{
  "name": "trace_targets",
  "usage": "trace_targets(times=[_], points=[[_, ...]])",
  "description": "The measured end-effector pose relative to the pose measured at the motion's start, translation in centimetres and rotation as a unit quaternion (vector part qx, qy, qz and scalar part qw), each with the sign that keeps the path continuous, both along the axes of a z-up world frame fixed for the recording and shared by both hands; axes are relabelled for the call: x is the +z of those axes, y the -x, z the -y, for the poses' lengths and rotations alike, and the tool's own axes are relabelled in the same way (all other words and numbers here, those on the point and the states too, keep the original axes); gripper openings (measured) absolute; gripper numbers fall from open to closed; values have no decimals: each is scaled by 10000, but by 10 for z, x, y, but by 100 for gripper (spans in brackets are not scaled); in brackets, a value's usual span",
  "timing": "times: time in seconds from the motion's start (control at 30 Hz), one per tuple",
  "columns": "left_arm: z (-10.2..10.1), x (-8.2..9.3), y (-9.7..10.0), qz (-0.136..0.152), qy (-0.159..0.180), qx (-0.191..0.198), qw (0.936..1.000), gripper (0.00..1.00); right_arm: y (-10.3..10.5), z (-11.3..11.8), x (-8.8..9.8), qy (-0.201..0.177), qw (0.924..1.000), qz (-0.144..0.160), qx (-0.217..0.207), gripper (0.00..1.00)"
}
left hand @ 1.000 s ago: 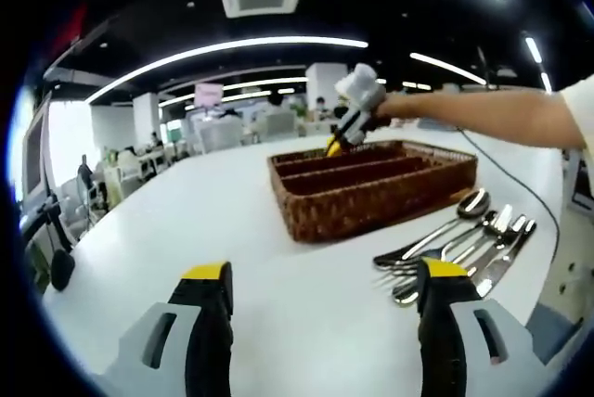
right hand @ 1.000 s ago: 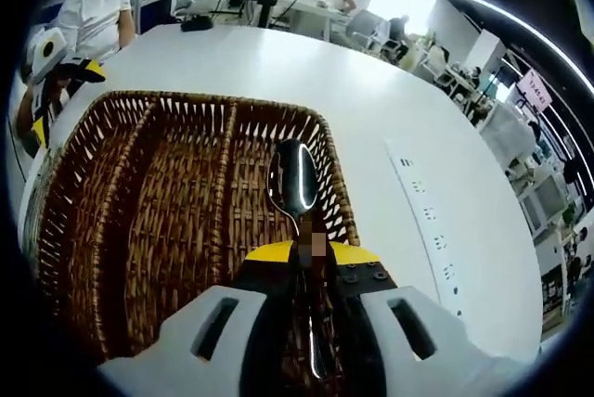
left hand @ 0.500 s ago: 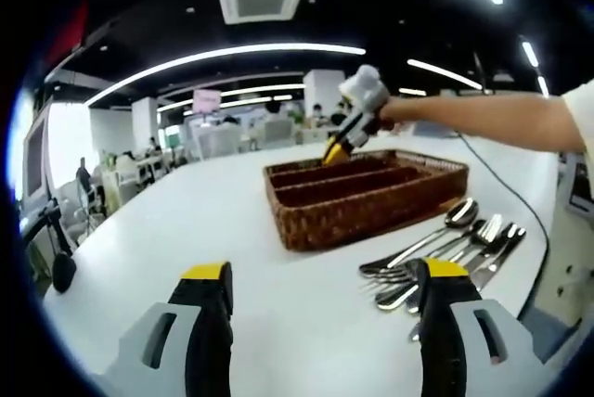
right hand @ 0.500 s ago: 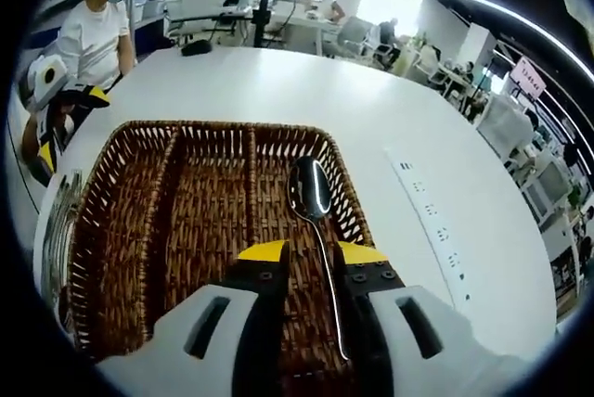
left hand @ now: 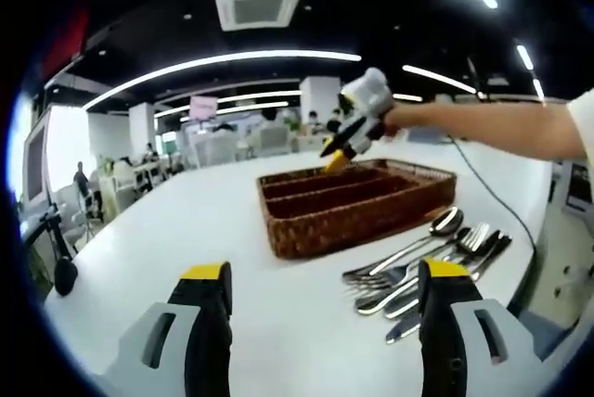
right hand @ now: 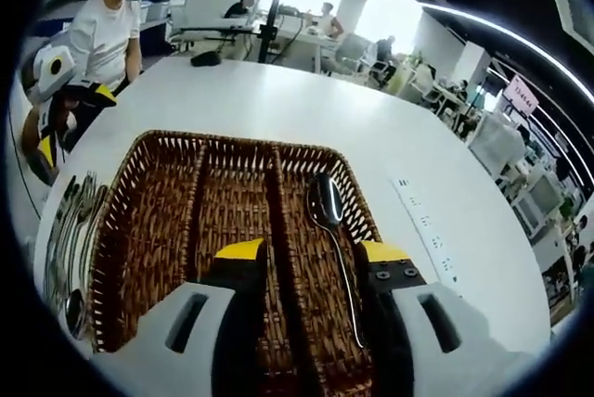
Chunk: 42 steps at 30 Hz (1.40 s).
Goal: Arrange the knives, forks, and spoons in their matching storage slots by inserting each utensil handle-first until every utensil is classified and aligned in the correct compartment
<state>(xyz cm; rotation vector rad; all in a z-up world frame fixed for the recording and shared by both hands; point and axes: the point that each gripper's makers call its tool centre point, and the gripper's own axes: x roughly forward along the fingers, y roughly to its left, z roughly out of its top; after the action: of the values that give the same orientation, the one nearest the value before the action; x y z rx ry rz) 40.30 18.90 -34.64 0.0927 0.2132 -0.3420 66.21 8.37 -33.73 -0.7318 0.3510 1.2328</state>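
A brown wicker basket [right hand: 113, 230] with three long compartments stands on the white table. One spoon [right hand: 327, 204] lies loose in its right-hand compartment, bowl pointing away from me. My right gripper [right hand: 314, 251] hovers open above that spoon, not touching it. In the left gripper view the basket [left hand: 357, 204] sits mid-table with the right gripper [left hand: 355, 126] above its far end. Several knives, forks and spoons [left hand: 422, 262] lie in a pile beside the basket, also seen as the pile [right hand: 76, 235]. My left gripper [left hand: 325, 272] is open and holds nothing, low over the table; the left gripper [right hand: 54, 91] shows in a person's hand.
A white power strip [right hand: 422, 228] lies on the table right of the basket. A dark microphone stand [left hand: 58, 262] is at the table's left edge. A person in a white shirt [right hand: 104, 31] stands at the far side. Desks and chairs fill the room behind.
My right gripper has opened and let go of the spoon, which now rests in the basket's right-hand compartment. The gripper has drawn back and up. The left gripper stays open.
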Motion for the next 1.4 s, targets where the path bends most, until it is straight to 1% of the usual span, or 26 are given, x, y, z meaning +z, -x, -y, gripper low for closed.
trace_targets(times=[0.1,0.2,0.33,0.4,0.43,0.47,0.5,0.53,0.6,0.7,0.73,0.77,0.83,0.9,0.97,1.03,1.17,1.23,1.3,1.4], points=[[1,1,4,15,-4,-17,10000,83,4,0,3,-128,9998,160,66,51],[1,3,8,23,7,-14,10000,83,12,-1,12,-313,9980,474,262,57],[2,5,12,53,19,-30,10000,83,23,0,16,-401,9973,530,312,60],[3,6,13,53,25,-41,10000,83,33,-1,19,-525,9969,519,281,64],[4,6,14,59,27,-53,10000,83,34,-1,19,-541,9967,539,264,67],[4,5,15,53,38,-62,10000,83,37,-3,27,-683,9937,834,317,70],[5,5,16,49,42,-74,10000,83,39,-3,29,-737,9928,883,341,73],[6,4,16,44,51,-86,9999,83,48,-5,30,-868,9921,817,380,74],[7,2,18,18,75,-113,9999,83,54,-4,30,-869,9923,809,361,74],[9,3,20,47,94,-137,9999,83,61,-2,31,-927,9920,789,336,76],[9,3,20,56,99,-143,9998,83,63,-2,31,-972,9918,760,323,77],[10,3,22,46,114,-158,9998,83,69,-1,33,-1107,9907,732,305,79],[13,2,24,38,113,-191,9997,83,75,3,32,-1203,9899,707,237,82],[14,3,26,45,111,-216,9997,83,73,6,32,-1292,9895,634,167,85],[17,3,27,44,114,-251,9996,83,74,8,30,-1301,9898,570,132,87],[19,4,29,60,106,-274,9996,83,79,12,29,-1285,9902,547,100,88],[21,4,31,61,113,-312,9994,83,84,15,31,-1412,9889,465,18,94],[22,3,33,45,100,-334,9994,83,91,17,32,-1541,9874,364,-59,99],[23,2,34,30,99,-356,9993,83,103,19,30,-1582,9870,258,-131,100],[24,1,35,27,108,-381,9992,83,110,23,27,-1619,9864,213,-181,100]])
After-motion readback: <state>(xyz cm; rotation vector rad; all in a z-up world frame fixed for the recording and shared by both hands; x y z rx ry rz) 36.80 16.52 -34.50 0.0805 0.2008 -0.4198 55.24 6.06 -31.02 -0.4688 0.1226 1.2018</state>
